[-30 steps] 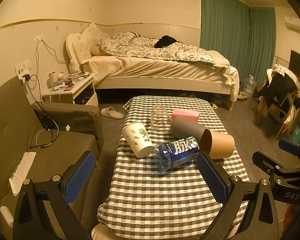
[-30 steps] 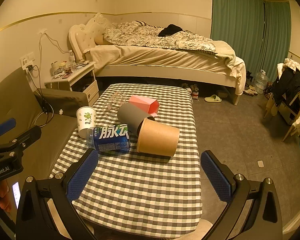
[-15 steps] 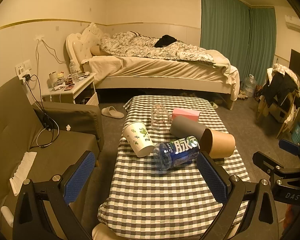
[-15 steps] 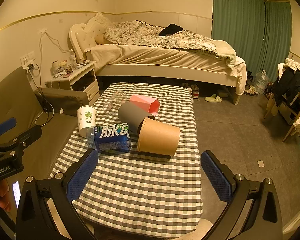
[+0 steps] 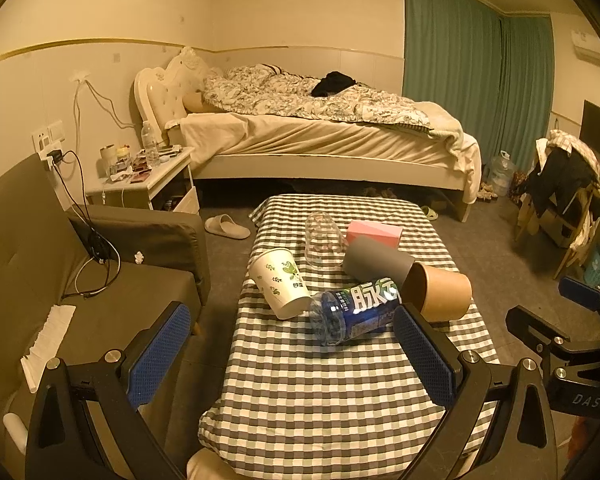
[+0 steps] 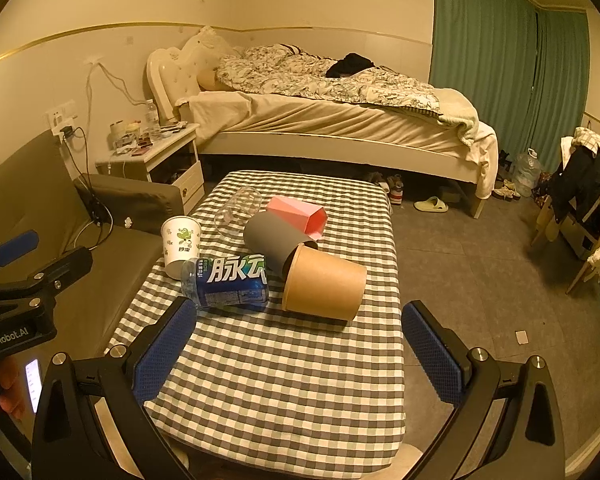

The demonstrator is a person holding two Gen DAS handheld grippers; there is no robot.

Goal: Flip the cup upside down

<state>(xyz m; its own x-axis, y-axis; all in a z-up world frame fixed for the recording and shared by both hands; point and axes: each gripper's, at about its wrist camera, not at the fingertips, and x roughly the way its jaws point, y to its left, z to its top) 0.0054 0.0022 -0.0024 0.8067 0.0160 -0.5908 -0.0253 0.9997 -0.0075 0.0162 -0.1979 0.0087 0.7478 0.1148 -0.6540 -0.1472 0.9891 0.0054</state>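
While hovering short of the cluster on the checked table (image 5: pixel 340 392), both empty: left gripper (image 5: pixel 292 352) spread wide, right gripper (image 6: pixel 300 348) likewise. Kraft paper cup (image 6: pixel 324 282) on its side straight ahead of the right, mouth toward it, axis along the approach; nearer that hand.

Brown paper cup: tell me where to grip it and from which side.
The brown paper cup lies on its side on the checked table, mouth against the grey cup. Probably come from above with the right gripper, jaws spanning the bare mid-wall.
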